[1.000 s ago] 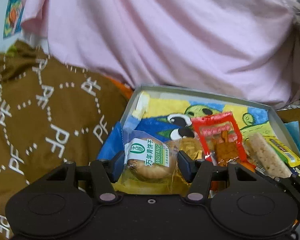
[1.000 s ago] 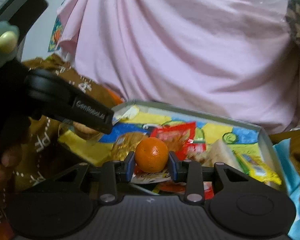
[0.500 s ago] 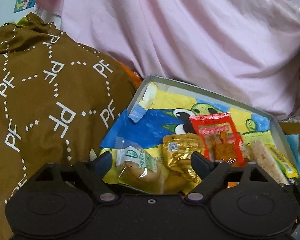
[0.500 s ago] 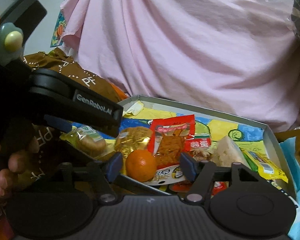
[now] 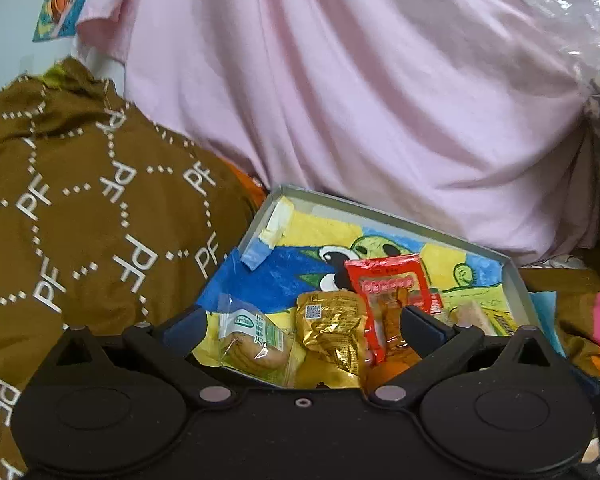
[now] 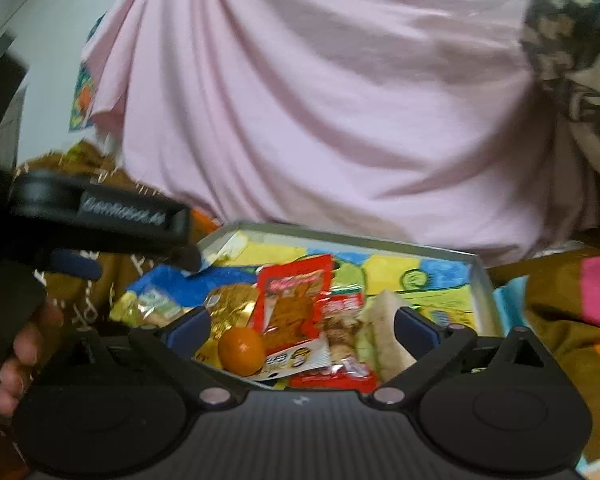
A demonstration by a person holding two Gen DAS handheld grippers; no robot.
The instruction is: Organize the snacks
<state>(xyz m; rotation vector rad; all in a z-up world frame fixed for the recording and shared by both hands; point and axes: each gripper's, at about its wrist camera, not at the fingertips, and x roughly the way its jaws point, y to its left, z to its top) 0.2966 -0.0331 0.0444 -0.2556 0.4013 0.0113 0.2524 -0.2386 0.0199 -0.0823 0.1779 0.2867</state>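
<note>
A grey tray (image 5: 380, 216) with a cartoon liner holds the snacks. A biscuit packet (image 5: 256, 344) with a green label, a gold packet (image 5: 332, 332) and a red packet (image 5: 392, 292) lie in it. My left gripper (image 5: 304, 324) hovers at the near edge, its jaws opening wide; the biscuit packet lies between them, untouched. In the right wrist view a small orange (image 6: 240, 346) rests among packets in the tray (image 6: 340, 236). My right gripper (image 6: 300, 326) has its jaws opening too, clear of the orange. A pale rice bar (image 6: 384, 328) lies to the right.
Brown cloth (image 5: 80, 220) printed with PF letters bunches up left of the tray. A large pink cloth (image 5: 380, 100) rises behind it. The left gripper's body (image 6: 100, 216) and a person's hand (image 6: 20, 344) fill the left of the right wrist view.
The left gripper let go of the biscuit packet and the right let go of the orange; both now lie in the tray. Both grippers opened wide and drew back and upward.
</note>
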